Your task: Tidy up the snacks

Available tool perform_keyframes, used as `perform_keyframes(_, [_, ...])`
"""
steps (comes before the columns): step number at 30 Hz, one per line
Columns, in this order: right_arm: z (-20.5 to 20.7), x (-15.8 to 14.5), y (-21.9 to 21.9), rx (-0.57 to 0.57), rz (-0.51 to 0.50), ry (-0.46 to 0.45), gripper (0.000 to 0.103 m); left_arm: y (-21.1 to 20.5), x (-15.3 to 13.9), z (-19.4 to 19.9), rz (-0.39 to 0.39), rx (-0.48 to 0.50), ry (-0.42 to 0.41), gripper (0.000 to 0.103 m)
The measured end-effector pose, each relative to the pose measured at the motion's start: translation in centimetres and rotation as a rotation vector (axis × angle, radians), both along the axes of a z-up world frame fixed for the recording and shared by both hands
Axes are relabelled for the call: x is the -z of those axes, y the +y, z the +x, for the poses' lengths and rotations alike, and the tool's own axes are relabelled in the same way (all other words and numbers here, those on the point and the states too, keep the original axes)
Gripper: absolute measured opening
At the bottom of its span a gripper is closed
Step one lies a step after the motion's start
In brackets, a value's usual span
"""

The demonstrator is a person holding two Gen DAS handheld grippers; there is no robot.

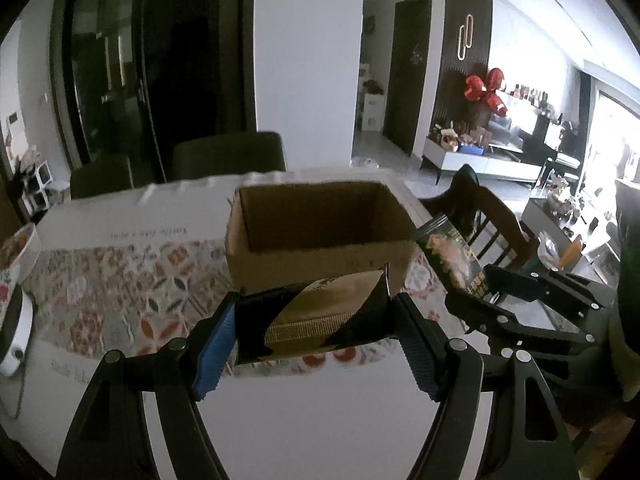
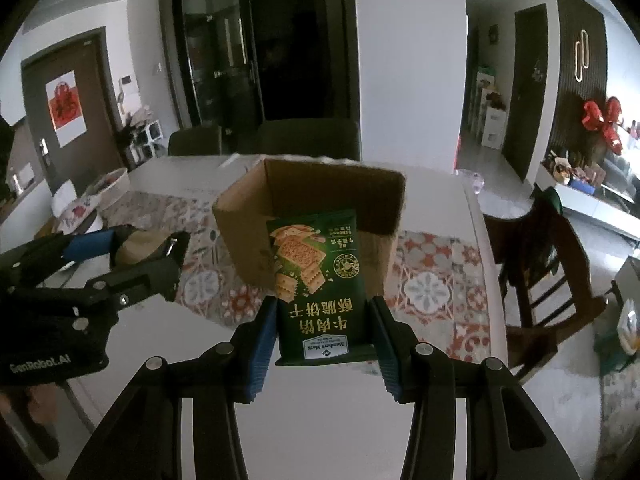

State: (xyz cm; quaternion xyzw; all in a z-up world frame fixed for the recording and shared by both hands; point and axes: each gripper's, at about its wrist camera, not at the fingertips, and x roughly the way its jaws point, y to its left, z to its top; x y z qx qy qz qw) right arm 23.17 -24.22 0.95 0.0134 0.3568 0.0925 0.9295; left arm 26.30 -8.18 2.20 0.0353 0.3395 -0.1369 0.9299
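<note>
My right gripper (image 2: 324, 336) is clamped on the green cracker packet (image 2: 320, 280), pads against its two long edges, long axis running straight out ahead of the fingers, printed face up, far end over the near wall of the open cardboard box (image 2: 340, 188). My left gripper (image 1: 316, 340) is spread wider and squeezes a black-and-tan snack pouch (image 1: 320, 316) held crosswise, its long axis spanning pad to pad, with the box just beyond its fingertips. Both packets are off the patterned table runner (image 1: 132, 284), right packet to the right of my left gripper.
</note>
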Motion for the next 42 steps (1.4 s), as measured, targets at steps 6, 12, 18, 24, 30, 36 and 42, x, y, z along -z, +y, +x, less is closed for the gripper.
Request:
perform_keyframes(6, [2.5, -0.9, 0.7, 0.028, -0.006, -0.031, 0.047, 0.8, -1.4, 2.8, 0.004, 0.022, -0.048, 0.075])
perform_keyframes(12, [5.2, -1.8, 1.3, 0.055, -0.008, -0.048, 0.047, 1.1, -2.3, 5.8, 0.009, 0.052, -0.084, 0.075])
perform_keyframes(18, [7.8, -1.7, 1.6, 0.075, -0.009, -0.044, 0.047, 1.3, -2.1, 9.2, -0.003, 0.075, -0.070, 0.075])
perform_keyframes(24, [11.0, -0.9, 1.8, 0.085, -0.022, -0.021, 0.047, 1.1, -1.1, 12.8, -0.008, 0.082, -0.036, 0.075])
perform_keyframes(30, [13.8, 0.2, 1.4, 0.104, -0.028, 0.002, 0.047, 0.4, 0.5, 16.4, -0.005, 0.084, 0.006, 0.075])
perform_keyframes(36, [16.4, 2.0, 0.5, 0.133, -0.025, 0.040, 0.047, -0.3, 2.6, 19.1, 0.036, 0.086, 0.048, 0.077])
perform_keyframes(42, [17.1, 2.8, -0.2, 0.203, -0.043, 0.069, 0.066, 0.0, 4.3, 19.9, 0.057, 0.065, 0.099, 0.088])
